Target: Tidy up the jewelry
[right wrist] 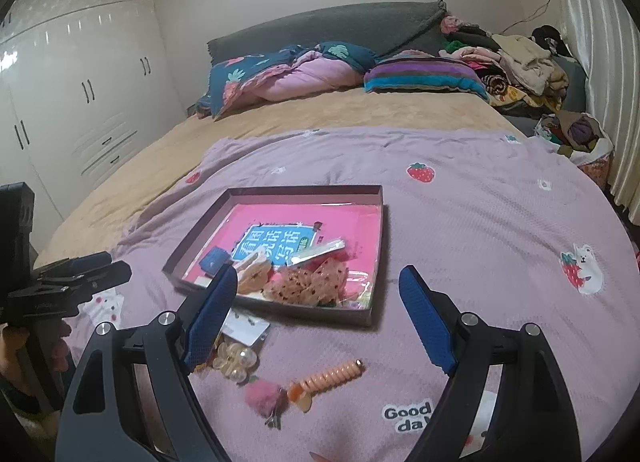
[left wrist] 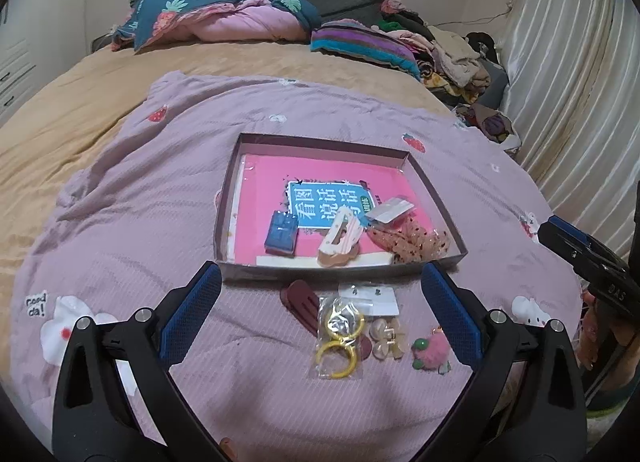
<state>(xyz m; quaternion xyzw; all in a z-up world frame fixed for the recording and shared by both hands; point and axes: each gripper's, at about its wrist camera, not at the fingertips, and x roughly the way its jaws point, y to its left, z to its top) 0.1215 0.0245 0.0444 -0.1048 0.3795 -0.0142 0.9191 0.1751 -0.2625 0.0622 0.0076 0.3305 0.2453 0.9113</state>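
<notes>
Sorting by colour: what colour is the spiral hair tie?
Orange; the spiral hair tie shows best in the right wrist view.

Each handheld gripper, left gripper (left wrist: 320, 294) and right gripper (right wrist: 316, 298), has 2 matte black plastic fingers with blue textured pads (left wrist: 454, 312), silver round screws (left wrist: 143, 315) and triangular cutouts.

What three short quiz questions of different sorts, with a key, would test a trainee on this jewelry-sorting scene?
1. True or false: the pink pom-pom clip lies inside the shallow box.
2. Which item is in the box? A) orange spiral hair tie B) blue case C) bagged yellow hoops
3. Are the right gripper jaws open or shut?

Key: 1 false; 2 B; 3 open, holding nothing.
</notes>
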